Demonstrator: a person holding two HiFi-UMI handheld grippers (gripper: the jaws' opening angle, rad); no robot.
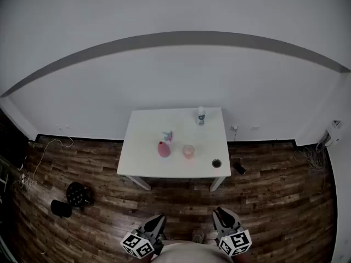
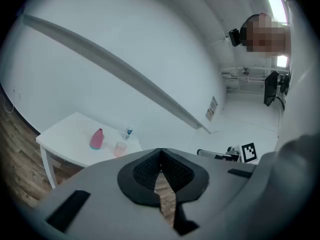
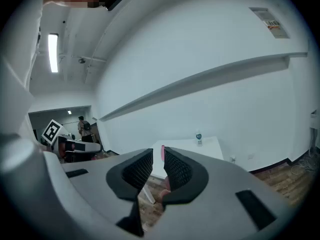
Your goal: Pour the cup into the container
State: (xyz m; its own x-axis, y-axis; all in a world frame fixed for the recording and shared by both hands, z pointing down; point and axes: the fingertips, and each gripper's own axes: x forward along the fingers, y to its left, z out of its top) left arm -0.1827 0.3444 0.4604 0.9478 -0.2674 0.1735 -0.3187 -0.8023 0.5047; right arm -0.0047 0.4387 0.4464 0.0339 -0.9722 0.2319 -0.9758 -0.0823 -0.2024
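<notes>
Pouring has not begun — the person stands well back from the table (image 1: 142, 163), and both hand-held grippers sit at the 6 o'clock edge of the head view, far from anything on it. By my reading every step is left: walk up, take the cup, tip it over the container.

From largest to smallest, a plain matt white wall (image 1: 175, 75) meets a dark wood-plank floor (image 1: 274, 201) with visible grain. The table is at centre, white, smooth and rectangular, on slim white legs.

The left gripper (image 1: 156, 222) is at 7 o'clock and the right gripper (image 1: 224, 215) at 5 o'clock. Both are grey moulded shells with black ribbed pads. In its own view the left gripper's jaws are pressed together with nothing between them. The right gripper's jaws are closed to a thin slit and hold nothing.

Two black lumps (image 1: 77, 197), perhaps bags, lie on the floor at 8 o'clock from the table.

On the tabletop a white bottle (image 1: 201, 115) with a blue label stands toward 1 o'clock. The container (image 1: 163, 149), which I take to be the smooth pink vessel with a wide base and narrow neck, stands toward 7 o'clock of the top's middle. The cup (image 1: 188, 151) is just beside it at 3 o'clock, not touching — a translucent pale pink tumbler whose contents are too small to tell. A small pink object (image 1: 168, 136) sits at 12 o'clock of the container. A small dark round thing (image 1: 216, 163) lies near the 5 o'clock corner.
</notes>
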